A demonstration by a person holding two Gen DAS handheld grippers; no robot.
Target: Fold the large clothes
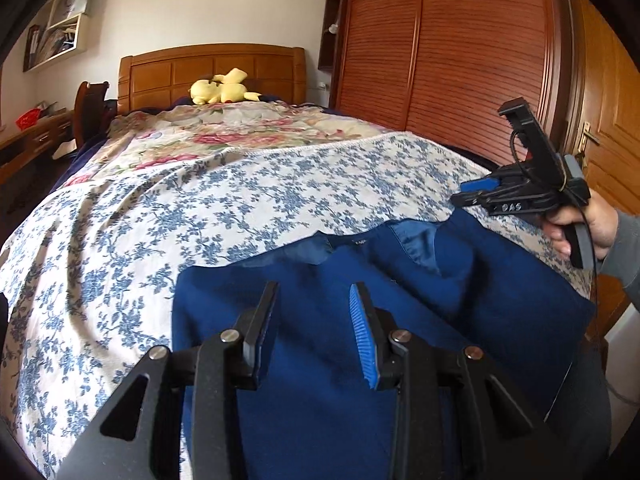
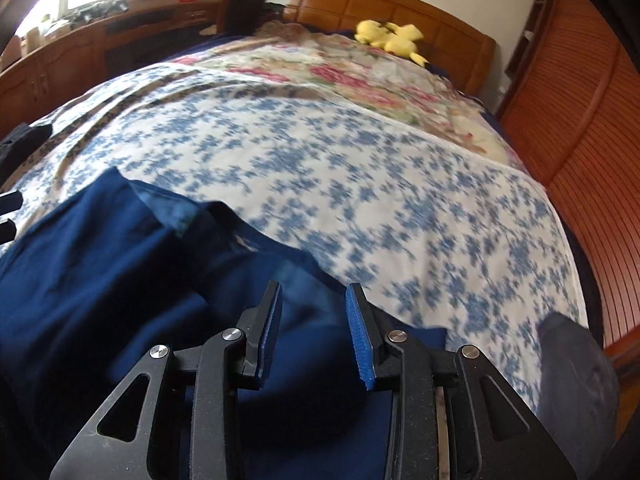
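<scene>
Garment: a dark blue fabric garment [image 1: 320, 360] is spread flat at the near edge of the bed, on a white sheet with blue flowers [image 1: 200, 208].
Left gripper [image 1: 314, 336]: jaws are held apart above the blue fabric, nothing gripped.
Right gripper [image 2: 314, 336]: jaws are parted over the garment, nothing clamped; a hand [image 1: 580, 228] is seen holding it.
Headboard end: a yellow plush toy [image 1: 220, 90].

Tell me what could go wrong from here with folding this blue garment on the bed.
Both grippers look open and empty: the left gripper and right gripper hover over the blue garment, so a regrasp may pinch the floral sheet too. The garment's near end seems to hang off the bed edge and might slide. Its top edge looks rumpled, so the fold may come out uneven.
</scene>
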